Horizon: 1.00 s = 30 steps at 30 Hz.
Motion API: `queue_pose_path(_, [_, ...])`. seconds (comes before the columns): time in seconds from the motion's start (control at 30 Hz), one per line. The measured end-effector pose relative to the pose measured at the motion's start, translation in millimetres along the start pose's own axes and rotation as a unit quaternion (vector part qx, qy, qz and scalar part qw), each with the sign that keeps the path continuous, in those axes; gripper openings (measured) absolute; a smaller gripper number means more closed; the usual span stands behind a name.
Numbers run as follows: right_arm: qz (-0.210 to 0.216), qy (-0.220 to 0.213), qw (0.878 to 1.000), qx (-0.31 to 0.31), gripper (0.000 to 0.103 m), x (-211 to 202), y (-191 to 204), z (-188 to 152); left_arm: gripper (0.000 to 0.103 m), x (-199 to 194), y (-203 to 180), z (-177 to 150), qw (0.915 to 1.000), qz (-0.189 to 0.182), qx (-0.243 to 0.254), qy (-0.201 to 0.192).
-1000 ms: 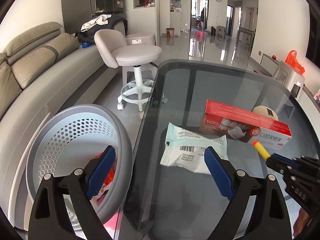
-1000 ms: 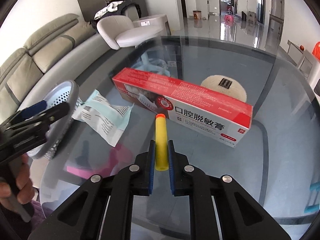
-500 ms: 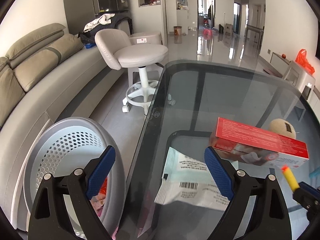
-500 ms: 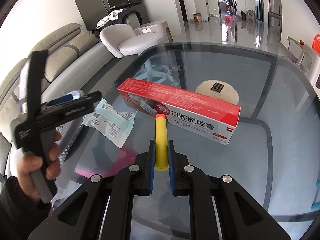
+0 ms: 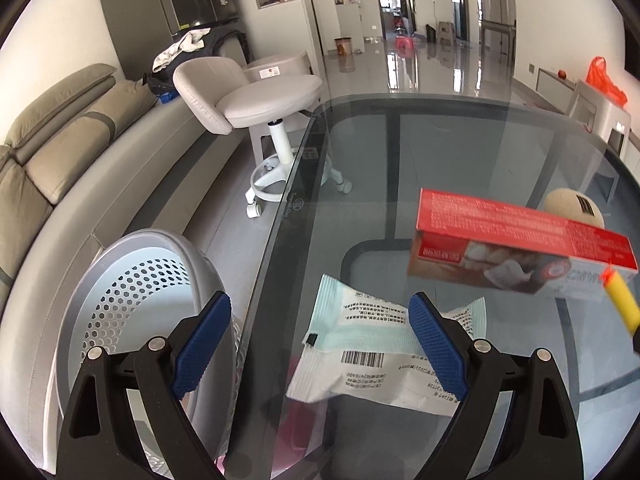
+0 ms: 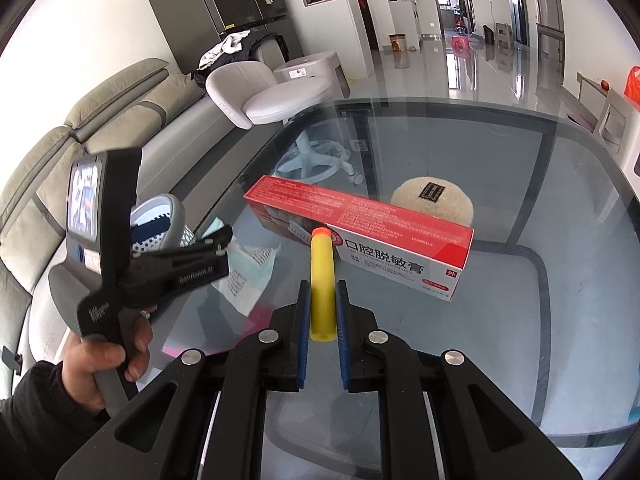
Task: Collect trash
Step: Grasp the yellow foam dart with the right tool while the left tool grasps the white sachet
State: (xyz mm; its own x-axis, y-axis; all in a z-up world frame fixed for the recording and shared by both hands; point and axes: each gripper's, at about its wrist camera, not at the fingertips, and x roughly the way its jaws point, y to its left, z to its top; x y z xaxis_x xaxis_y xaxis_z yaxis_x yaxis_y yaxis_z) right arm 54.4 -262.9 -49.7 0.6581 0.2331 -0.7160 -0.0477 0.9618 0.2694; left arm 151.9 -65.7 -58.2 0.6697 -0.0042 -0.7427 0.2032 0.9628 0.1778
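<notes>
My right gripper (image 6: 322, 302) is shut on a yellow foam dart with an orange tip (image 6: 322, 276), held above the glass table; the dart also shows in the left wrist view (image 5: 622, 302). My left gripper (image 5: 320, 344) is open and empty, raised above the table's left edge. A white and teal wrapper (image 5: 380, 356) lies on the glass under it, also seen in the right wrist view (image 6: 250, 276). A red toothpaste box (image 5: 520, 244) (image 6: 360, 236) lies beyond. A grey perforated basket (image 5: 132, 304) stands on the floor left of the table.
A cream round pad (image 6: 432, 202) with a black label sits behind the box. A white swivel stool (image 5: 264, 108) stands at the table's far left. A grey sofa (image 5: 60, 152) runs along the left. The glass table (image 5: 440, 140) edge runs beside the basket.
My left gripper has risen and pulled back from the basket toward the table edge, still open. My right gripper holds the dart steady, lifted slightly.
</notes>
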Motion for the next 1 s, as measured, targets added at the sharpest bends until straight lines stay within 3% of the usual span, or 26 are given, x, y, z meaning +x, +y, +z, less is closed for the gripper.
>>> queue_pose_path(0.37, [0.009,-0.013,1.000,0.005,0.012,-10,3,3,0.089,-26,-3,-24,0.9988,-0.041,0.011,0.024])
queue_pose_path(0.57, [0.011,-0.020,1.000,0.007,0.012,-16,4,3,0.089,-49,-3,-35,0.9987,-0.040,0.032,-0.002])
queue_pose_path(0.83, [0.010,-0.034,0.999,0.013,0.012,-26,8,5,0.090,-67,11,-48,0.9958,-0.090,-0.017,0.002])
queue_pose_path(1.0, [0.010,-0.038,0.999,0.010,0.012,-28,10,4,0.093,-70,0,-53,0.9958,-0.085,-0.033,0.003])
